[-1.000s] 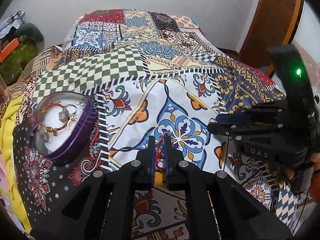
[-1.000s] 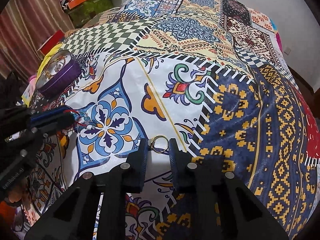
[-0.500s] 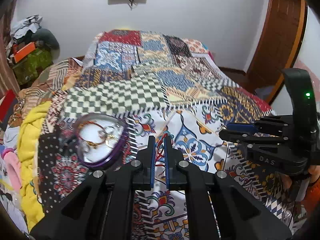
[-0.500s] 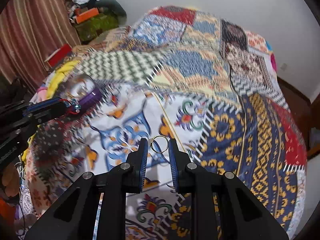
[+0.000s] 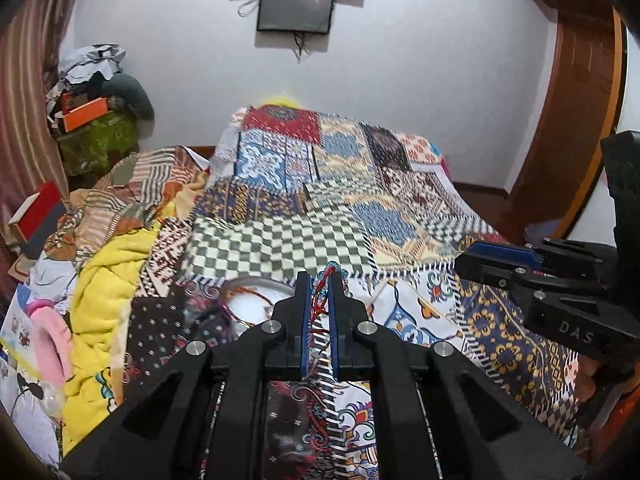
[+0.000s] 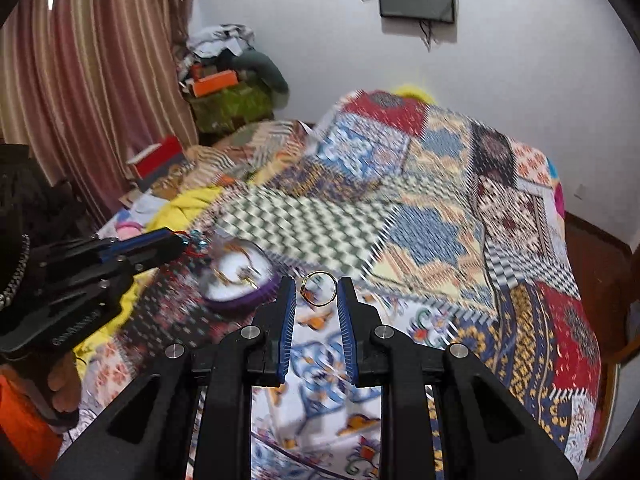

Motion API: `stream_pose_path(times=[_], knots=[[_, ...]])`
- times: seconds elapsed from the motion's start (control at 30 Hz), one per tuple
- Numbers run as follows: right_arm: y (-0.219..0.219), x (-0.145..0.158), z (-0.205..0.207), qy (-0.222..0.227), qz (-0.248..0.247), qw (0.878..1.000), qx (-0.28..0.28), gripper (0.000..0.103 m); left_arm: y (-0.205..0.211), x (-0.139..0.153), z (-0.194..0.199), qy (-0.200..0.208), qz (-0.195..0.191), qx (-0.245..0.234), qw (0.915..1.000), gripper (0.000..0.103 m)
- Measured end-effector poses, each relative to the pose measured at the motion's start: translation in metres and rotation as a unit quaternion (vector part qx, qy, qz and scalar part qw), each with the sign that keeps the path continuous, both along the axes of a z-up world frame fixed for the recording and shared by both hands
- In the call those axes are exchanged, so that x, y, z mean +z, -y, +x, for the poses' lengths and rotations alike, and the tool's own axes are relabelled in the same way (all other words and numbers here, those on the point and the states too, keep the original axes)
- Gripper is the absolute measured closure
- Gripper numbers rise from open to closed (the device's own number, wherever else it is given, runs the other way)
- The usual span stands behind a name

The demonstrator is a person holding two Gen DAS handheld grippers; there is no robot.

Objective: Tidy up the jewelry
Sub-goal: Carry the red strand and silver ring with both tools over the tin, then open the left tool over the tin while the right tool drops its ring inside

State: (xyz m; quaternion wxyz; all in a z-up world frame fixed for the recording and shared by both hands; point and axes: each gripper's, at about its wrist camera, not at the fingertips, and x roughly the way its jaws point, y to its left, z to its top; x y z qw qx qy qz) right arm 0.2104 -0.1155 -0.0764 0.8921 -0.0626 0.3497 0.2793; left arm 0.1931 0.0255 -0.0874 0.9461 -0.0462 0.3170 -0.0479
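Red cord bracelet (image 5: 320,296) hanging lengthwise in left gripper (image 5: 320,280), gold ring (image 6: 319,289) upright in right gripper (image 6: 318,286)

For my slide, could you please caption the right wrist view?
Right gripper holds a gold ring near the purple tin on the patchwork bedspread.

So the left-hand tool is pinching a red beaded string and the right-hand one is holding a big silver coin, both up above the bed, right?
Not quite. The left gripper does pinch the red beaded string, but the right gripper holds a thin gold ring between its fingertips, not a silver coin. The right wrist view shows it clearly. Both are raised above the patchwork bedspread.
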Motion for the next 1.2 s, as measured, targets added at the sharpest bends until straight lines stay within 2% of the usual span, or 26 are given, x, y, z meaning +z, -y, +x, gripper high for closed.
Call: stream_pose_path(times=[0.3, 0.57, 0.77, 0.87, 0.9, 0.97, 1.03, 1.2], knots=[[-0.038, 0.003, 0.002, 0.007, 0.027, 0.999, 0.037, 0.084, -0.023, 0.014, -0.003, 0.025, 0.002, 0.027, 0.9993, 0.097], [-0.065, -0.019, 0.015, -0.018, 0.033, 0.998, 0.058, 0.084, -0.04, -0.002, 0.008, 0.012, 0.001, 0.044, 0.999, 0.097], [-0.072, -0.037, 0.027, -0.039, 0.033, 0.997, 0.058, 0.084, -0.054, -0.025, 0.019, -0.015, 0.0, 0.052, 0.9985, 0.097], [-0.072, -0.044, 0.032, -0.045, 0.027, 0.997, 0.055, 0.084, -0.061, -0.042, 0.021, -0.042, -0.002, 0.054, 0.9977, 0.096], [-0.073, -0.047, 0.035, -0.049, 0.025, 0.997, 0.053, 0.084, -0.064, -0.051, 0.022, -0.056, -0.007, 0.054, 0.997, 0.094], [-0.073, -0.05, 0.038, -0.054, 0.023, 0.997, 0.051, 0.084, -0.067, -0.063, 0.022, -0.075, -0.011, 0.054, 0.9957, 0.077], [-0.073, -0.052, 0.039, -0.056, 0.022, 0.997, 0.049, 0.084, -0.068, -0.078, 0.021, -0.094, -0.011, 0.055, 0.994, 0.07], [-0.074, -0.056, 0.039, -0.058, 0.015, 0.997, 0.051, 0.084, -0.061, -0.108, 0.019, -0.132, -0.009, 0.042, 0.9903, 0.07]])
